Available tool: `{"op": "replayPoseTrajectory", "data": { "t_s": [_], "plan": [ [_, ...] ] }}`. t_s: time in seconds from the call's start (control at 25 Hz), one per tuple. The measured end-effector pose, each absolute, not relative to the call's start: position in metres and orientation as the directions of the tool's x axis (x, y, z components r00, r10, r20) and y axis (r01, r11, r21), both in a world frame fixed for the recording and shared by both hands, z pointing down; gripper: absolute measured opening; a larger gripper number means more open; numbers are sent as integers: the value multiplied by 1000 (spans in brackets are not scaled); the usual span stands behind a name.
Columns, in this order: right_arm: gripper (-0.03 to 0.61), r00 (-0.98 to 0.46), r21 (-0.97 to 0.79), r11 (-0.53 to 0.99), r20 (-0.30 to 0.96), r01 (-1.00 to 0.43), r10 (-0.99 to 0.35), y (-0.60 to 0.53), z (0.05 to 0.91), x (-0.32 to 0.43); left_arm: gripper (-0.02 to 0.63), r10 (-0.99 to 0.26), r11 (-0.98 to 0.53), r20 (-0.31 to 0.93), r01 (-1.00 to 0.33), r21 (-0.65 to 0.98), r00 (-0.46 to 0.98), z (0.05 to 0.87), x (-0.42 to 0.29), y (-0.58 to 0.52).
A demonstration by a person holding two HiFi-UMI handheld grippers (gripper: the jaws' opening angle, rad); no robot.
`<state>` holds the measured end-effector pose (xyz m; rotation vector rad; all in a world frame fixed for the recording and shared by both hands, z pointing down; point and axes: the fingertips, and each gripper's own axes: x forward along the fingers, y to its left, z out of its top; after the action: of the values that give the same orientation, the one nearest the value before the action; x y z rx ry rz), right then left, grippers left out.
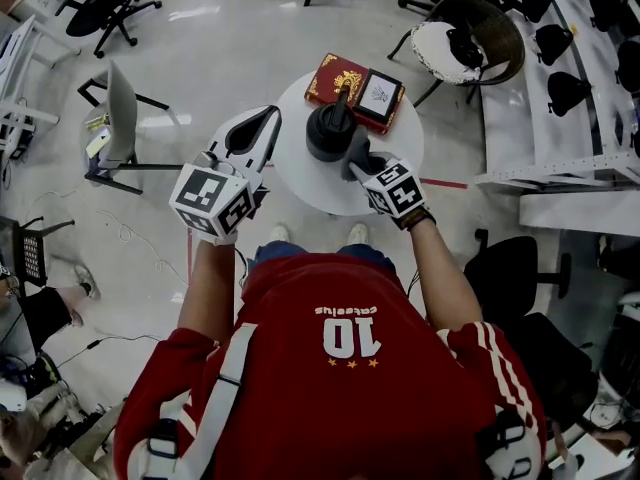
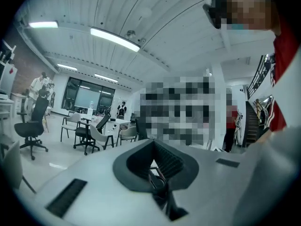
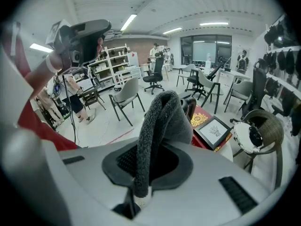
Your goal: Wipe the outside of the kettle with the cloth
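A black kettle [image 1: 329,128] stands on the small round white table [image 1: 300,183]. My right gripper [image 1: 362,164] is shut on a grey cloth [image 3: 162,119], just to the kettle's near right. In the right gripper view the cloth stands up folded from between the jaws and hides most of the kettle [image 3: 192,105]. My left gripper [image 1: 268,118] is off the table's left edge, clear of the kettle. Its jaws point up at the ceiling in the left gripper view, where the left gripper [image 2: 157,172] is shut with nothing in it.
A red book [image 1: 333,76] and a framed picture [image 1: 378,94] lie on the table behind the kettle. A wicker chair [image 1: 470,38] stands at the back right and a grey chair [image 1: 118,118] at the left. Shelves [image 1: 560,118] run along the right.
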<state>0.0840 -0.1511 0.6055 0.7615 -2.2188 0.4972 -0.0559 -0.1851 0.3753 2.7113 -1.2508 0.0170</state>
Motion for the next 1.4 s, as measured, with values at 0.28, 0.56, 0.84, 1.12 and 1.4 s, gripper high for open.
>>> {"op": "replayPoseTrajectory", "data": {
  "t_s": [0.28,0.56,0.84,1.12,1.4],
  "plan": [
    [46,-542,-125,709,740,-694,-399,-139,607,64,6,-703,-695,71,-705,143,707,377,-66,-188],
    [46,-533,-134,676,731,-725,-426,-133,605,32,8,-665,-730,77,-668,142,743,380,-88,-187],
    [46,-529,-134,662,724,-737,-442,-136,605,-1,6,-650,-745,74,-653,134,757,379,-116,-189],
    [46,-528,-120,660,712,-742,-463,-153,600,-26,6,-657,-740,68,-659,134,751,380,-144,-196],
    [46,-531,-100,671,701,-734,-476,-173,592,-42,8,-666,-734,56,-666,132,744,379,-161,-207]
  ]
}}
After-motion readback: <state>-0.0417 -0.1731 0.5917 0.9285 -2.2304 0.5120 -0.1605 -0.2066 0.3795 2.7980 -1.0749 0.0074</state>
